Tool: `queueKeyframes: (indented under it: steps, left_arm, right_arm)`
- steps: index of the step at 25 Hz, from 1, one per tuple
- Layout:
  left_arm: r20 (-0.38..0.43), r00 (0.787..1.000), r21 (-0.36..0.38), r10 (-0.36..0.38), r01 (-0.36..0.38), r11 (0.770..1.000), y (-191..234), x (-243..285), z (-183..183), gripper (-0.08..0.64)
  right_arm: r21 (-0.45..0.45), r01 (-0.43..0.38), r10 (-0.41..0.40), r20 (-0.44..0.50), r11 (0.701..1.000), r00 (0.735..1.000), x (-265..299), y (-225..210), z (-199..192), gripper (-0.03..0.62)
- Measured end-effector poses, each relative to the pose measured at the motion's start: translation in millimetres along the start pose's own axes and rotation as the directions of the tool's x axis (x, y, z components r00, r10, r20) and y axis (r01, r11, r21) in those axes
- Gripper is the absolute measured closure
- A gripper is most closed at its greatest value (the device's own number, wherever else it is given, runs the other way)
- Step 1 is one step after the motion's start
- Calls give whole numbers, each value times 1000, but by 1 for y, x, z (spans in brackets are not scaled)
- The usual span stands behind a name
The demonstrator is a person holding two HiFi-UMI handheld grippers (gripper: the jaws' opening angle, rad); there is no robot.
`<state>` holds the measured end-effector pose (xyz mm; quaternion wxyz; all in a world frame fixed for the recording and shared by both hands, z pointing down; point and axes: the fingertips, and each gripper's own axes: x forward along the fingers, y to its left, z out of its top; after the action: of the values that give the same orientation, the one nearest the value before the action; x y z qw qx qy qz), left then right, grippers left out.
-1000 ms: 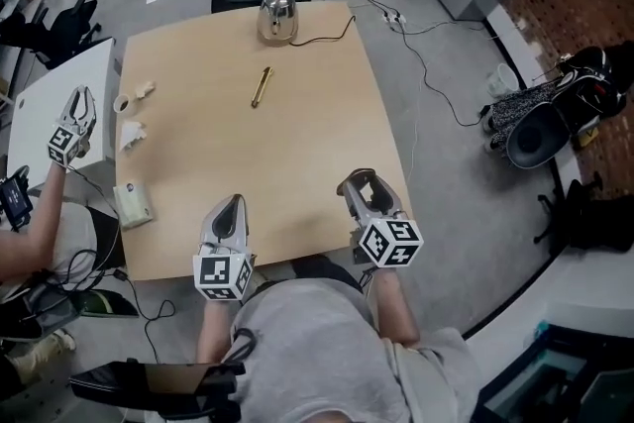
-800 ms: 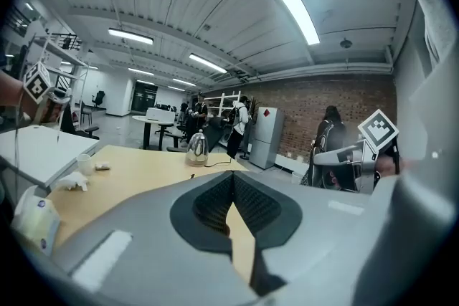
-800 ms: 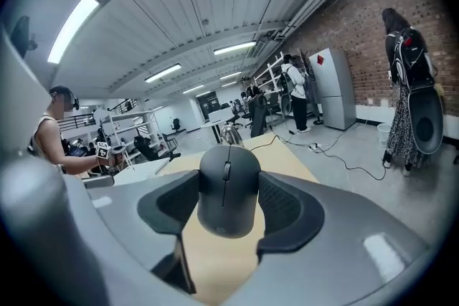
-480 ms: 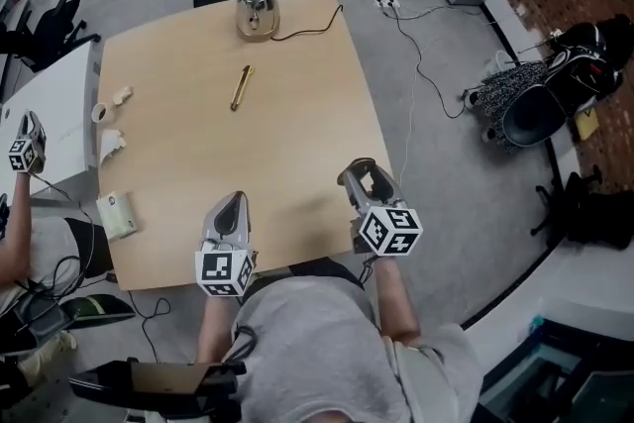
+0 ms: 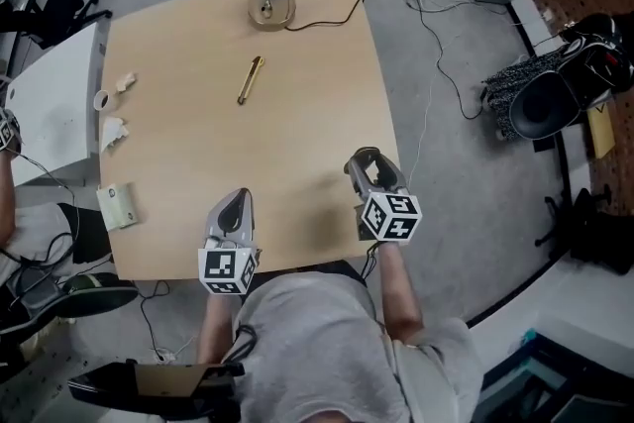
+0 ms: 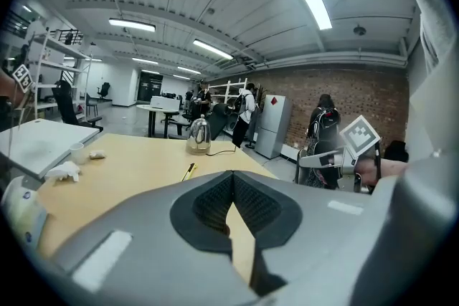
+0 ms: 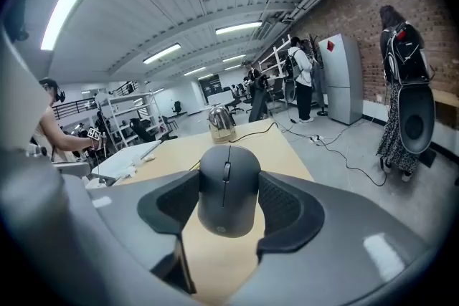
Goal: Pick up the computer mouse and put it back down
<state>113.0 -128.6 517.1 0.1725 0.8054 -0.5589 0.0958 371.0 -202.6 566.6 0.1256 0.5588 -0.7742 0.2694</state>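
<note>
Dark grey computer mouse [image 7: 228,183] pinched in the right gripper [image 7: 229,201] fingers, over the table [image 5: 297,114] near-right corner | change: we see the grip unaltered, the place barely shifted | left gripper [image 6: 233,175] fingers pressed together, empty | meaning: we judge the pick-up done, the set-down pending

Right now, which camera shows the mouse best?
The right gripper view: the mouse sits big, centred between the jaws. In the head view the right gripper mostly hides it; the left gripper view misses it.
</note>
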Motion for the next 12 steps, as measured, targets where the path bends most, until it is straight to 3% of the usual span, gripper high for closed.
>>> queueKeyframes:
  steps: [12]
  left_arm:
    - [-54,998,-7,42,-42,999,12,22,-9,540]
  right_arm:
    - [-101,-7,-1,-80,995,997,85,-27,-9,328]
